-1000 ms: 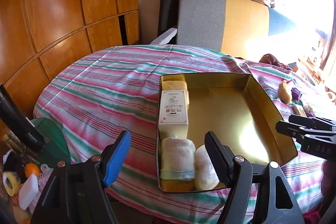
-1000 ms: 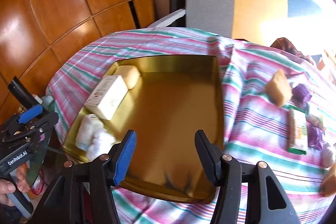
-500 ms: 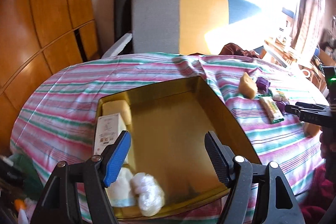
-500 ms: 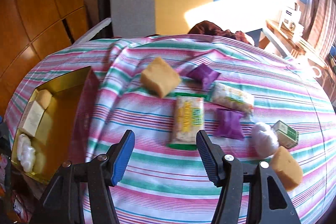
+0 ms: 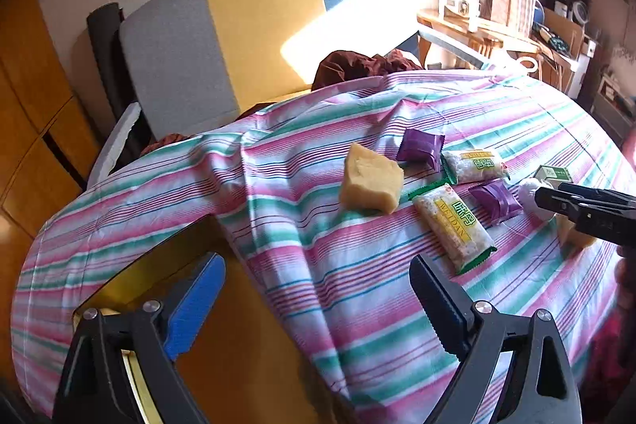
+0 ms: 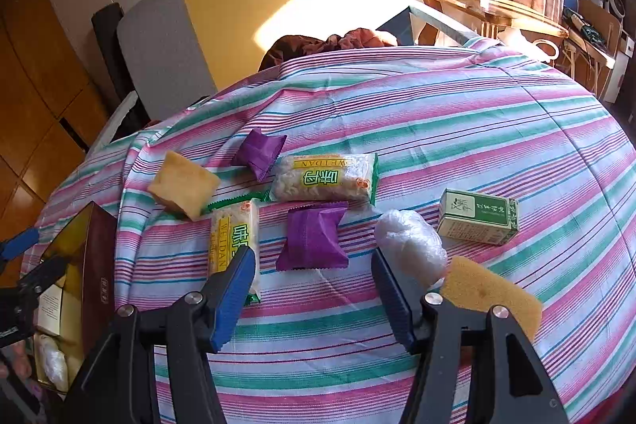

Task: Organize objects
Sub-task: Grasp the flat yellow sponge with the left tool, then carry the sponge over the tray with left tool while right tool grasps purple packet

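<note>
Loose items lie on the striped cloth: a purple packet point(image 6: 312, 239), a second purple packet point(image 6: 259, 153), two WEIDAN snack packs point(image 6: 324, 179) point(image 6: 234, 245), a white wrapped ball point(image 6: 411, 251), a green box point(image 6: 477, 215), two yellow sponges point(image 6: 183, 183) point(image 6: 491, 291). My right gripper point(image 6: 312, 295) is open and empty, just in front of the near purple packet. My left gripper point(image 5: 318, 299) is open and empty over the right edge of the gold tin point(image 5: 238, 364). The tin point(image 6: 97, 265) holds a white box and wrapped items at far left.
A grey, yellow and blue chair point(image 5: 246, 26) stands behind the table. A brown cloth point(image 5: 357, 64) lies at the table's far edge. Wooden panels point(image 5: 24, 130) are on the left. A cluttered wooden shelf point(image 6: 489, 10) is at the right by the window.
Both grippers have swung right, away from the tin toward the loose items. The right gripper has moved closer to the purple packet. Both stayed open and empty.
</note>
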